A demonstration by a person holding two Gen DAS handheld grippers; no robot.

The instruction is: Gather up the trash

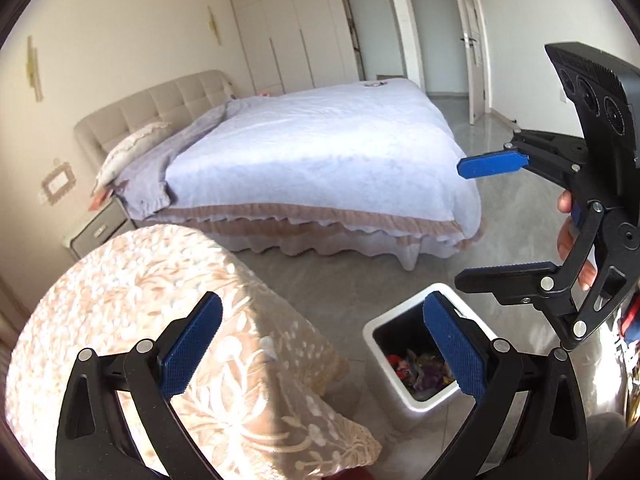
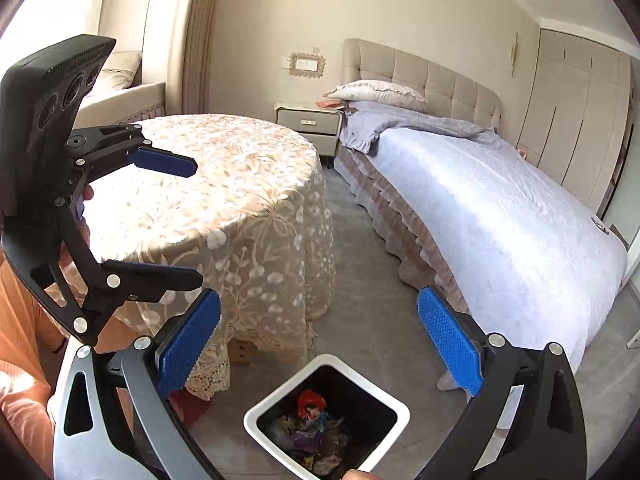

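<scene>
We judge the job nearly finished: the trash (image 2: pixel 316 432) lies in the bin (image 2: pixel 256 412) on the floor, both the left gripper (image 1: pixel 320 348) and right gripper (image 2: pixel 320 344) spread empty, and no litter shows on the surface (image 2: pixel 224 168).

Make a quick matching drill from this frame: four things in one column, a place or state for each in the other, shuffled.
Things:
1. white square trash bin
2. round table with beige lace cloth
3. grey bedside cabinet
4. left gripper

Places or states:
A. between the table and the bed's headboard
B. jaws wide apart, holding nothing
C. on the floor, colourful wrappers inside
D. sunlit top with nothing visible on it

Pairs: 1-C, 2-D, 3-A, 4-B
</scene>
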